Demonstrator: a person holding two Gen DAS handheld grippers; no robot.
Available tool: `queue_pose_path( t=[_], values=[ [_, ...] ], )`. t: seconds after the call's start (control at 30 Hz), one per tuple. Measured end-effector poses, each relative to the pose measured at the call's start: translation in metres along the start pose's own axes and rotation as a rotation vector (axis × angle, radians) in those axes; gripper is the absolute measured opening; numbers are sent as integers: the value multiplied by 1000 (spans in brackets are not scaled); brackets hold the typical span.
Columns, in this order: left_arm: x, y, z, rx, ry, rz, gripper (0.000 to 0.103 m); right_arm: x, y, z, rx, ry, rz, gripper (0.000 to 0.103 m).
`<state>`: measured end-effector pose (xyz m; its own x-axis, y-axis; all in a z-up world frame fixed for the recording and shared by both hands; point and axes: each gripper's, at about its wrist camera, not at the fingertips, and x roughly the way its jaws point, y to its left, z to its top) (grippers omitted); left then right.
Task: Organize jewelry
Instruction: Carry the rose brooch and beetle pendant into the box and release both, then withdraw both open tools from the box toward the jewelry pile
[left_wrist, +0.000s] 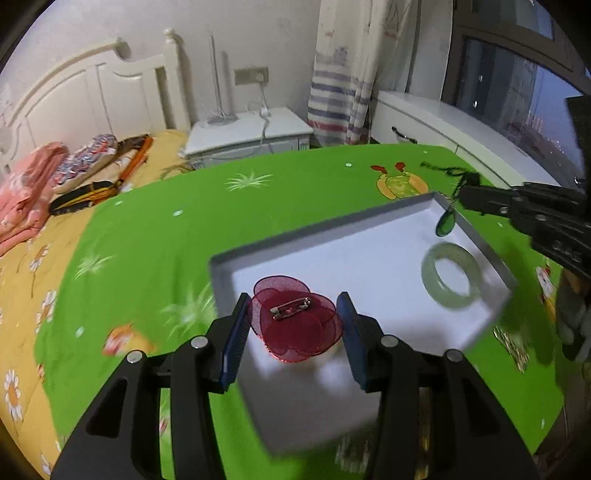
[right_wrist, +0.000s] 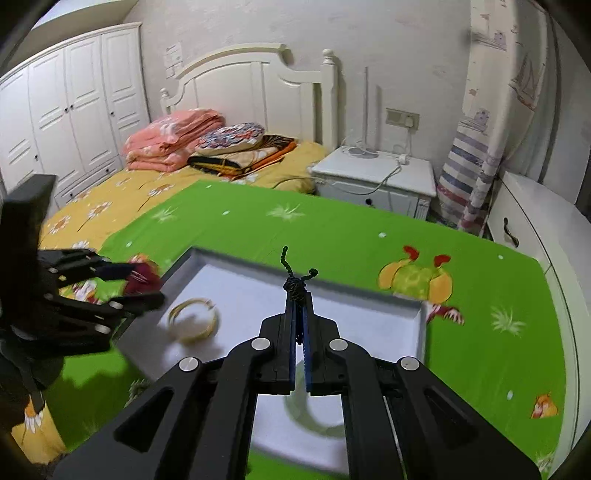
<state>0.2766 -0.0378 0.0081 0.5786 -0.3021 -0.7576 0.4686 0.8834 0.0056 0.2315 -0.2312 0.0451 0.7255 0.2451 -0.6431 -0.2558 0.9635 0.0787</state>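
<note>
Left wrist view: left gripper (left_wrist: 293, 321) clamped on red mesh brooch (left_wrist: 293, 321), blue pads (left_wrist: 234, 339) pressing its two sides, pin back facing the camera. Brooch held above near corner of white tray (left_wrist: 369, 240), which sits on green cloth (left_wrist: 155, 240). Jade bangle (left_wrist: 452, 275) lying in tray, ahead and right of the fingers, blurred. Farther right, right gripper (left_wrist: 465, 199) reaching in over the tray's far right corner, green pendant (left_wrist: 445, 223) dangling below its tip on dark cord (left_wrist: 448, 171). Bed (left_wrist: 22, 295) with yellow sheet left of the tool, nightstand (left_wrist: 251, 133) far ahead, curtain (left_wrist: 343, 92) ahead right.

Right wrist view: right gripper (right_wrist: 300, 306) clenched tight on cord (right_wrist: 295, 273), knot and beaded ends sticking up past the fingertips; pendant itself not visible here. Tray (right_wrist: 369, 291) directly below and ahead of the fingers. Gold bangle (right_wrist: 194, 321) in tray, ahead left, blurred. Jade bangle (right_wrist: 314, 417) partly hidden under the gripper body, close to the camera. Left gripper (right_wrist: 147, 284) at far left edge over the tray's left corner, red brooch (right_wrist: 144, 277) between its fingers. Green cloth (right_wrist: 480, 332) around tray, bed (right_wrist: 110, 199) ahead left with folded pink blanket (right_wrist: 173, 140), nightstand (right_wrist: 376, 173) ahead right, wardrobe (right_wrist: 74, 103) far left.
</note>
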Motion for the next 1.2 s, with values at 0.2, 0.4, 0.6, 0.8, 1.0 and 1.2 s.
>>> queue_pose_path(
  t=[0.2,0.4,0.6,0.8,1.0,1.2],
  values=[
    [54,8,29,-18,83,45,46,24,-25,0,42,41,-17,5],
    [71,22,30,-59,122,102,64,49,-48,-14,97,118,-53,6],
    [51,16,18,-62,108,116,70,38,-53,-25,126,143,-58,7],
    [-23,5,-1,-111,-59,189,93,-35,-40,-27,112,12,-80,67],
    [-86,-13,-61,-122,-191,259,98,-86,-21,-76,89,1,-148,67],
    [-103,-19,-123,-105,-117,262,98,-89,-15,-144,135,91,-140,67]
  ],
)
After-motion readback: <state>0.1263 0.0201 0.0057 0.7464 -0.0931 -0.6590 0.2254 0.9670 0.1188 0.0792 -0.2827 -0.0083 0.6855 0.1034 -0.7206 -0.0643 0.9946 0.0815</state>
